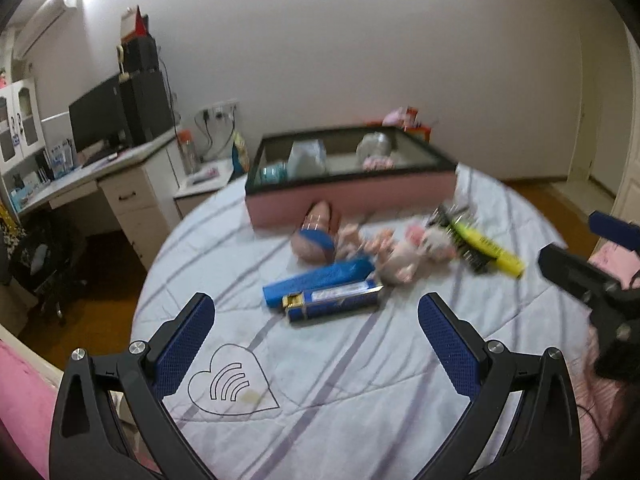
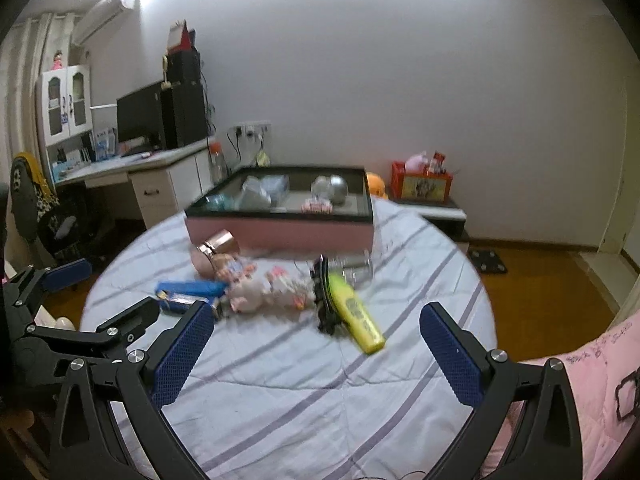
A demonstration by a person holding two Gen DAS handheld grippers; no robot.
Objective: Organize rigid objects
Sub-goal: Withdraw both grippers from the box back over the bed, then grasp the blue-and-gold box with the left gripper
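Both sets of jaws stand wide apart with nothing between them: our left gripper and our right gripper hover above the striped bedspread, the blue pads bare.

Going left to right from the left wrist view, we see a white desk with a dark monitor against the wall, off the bed. On the bed, the pink box with a black rim sits at the far side; it is open-topped and already holds several pale items that we cannot make out. Just in front of its left end lies a pink rounded item with a blue band, too blurred to name. Nearer to us a blue packet lies flat, and touching its near side is a dark blue carton with a gold end. To the right of these sits a heap of small pink toys, then a black hairbrush with a yellow bottle lying across it. At the right edge the other gripper shows as a dark shape over a pink blanket.

From the right wrist view the same row runs across the bed, the yellow bottle nearest our open jaws, the brush just beside it.
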